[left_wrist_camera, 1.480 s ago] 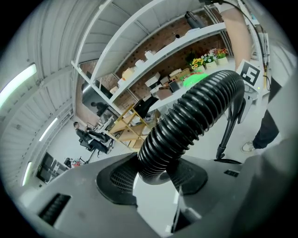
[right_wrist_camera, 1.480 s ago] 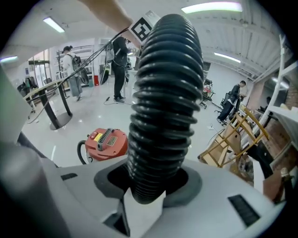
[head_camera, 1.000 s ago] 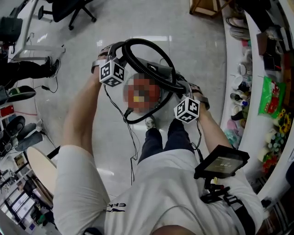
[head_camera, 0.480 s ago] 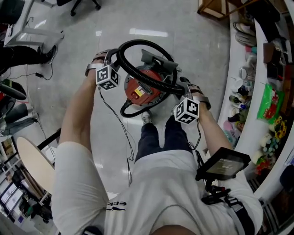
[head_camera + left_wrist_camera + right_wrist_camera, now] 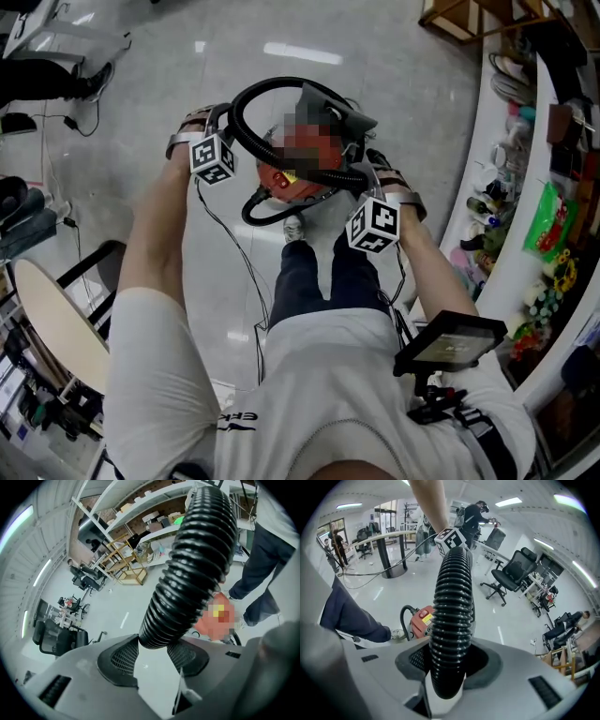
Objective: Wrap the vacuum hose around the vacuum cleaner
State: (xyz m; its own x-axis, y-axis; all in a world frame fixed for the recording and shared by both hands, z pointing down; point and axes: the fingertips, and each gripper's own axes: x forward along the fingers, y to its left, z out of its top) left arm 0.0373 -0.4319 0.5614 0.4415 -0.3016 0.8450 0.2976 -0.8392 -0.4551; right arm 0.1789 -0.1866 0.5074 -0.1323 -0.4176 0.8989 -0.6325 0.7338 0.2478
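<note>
The vacuum hose [image 5: 265,84] hung as one black ribbed loop above the vacuum cleaner [image 5: 420,623]. The cleaner sat on the floor [image 5: 394,84] just ahead of the person's shoes [image 5: 294,228], and none of the loop lay round its red body yet. My left claw [image 5: 153,644] was gripping the hose with only the tips of its pads, jaws spread wide. My right claw [image 5: 447,663] was clamped on it deeper, the hose running straight up between the pads. My worry was the left side: with so shallow a bite, a stiff, springy hose could pop out as I bent it down around the body, and the loop would fly open. Pulling too hard might also drag or tip the cleaner, since the hose looked joined to it. The thin cables [image 5: 234,234] hanging from the claws passed near the loop and could get wound in with it. As for writing, the small yellow label [image 5: 423,615] on the cleaner was too small to read. I could not make out the print on the white shirt [image 5: 319,375] either, and the cubes [image 5: 376,225] bore only square markers.
</note>
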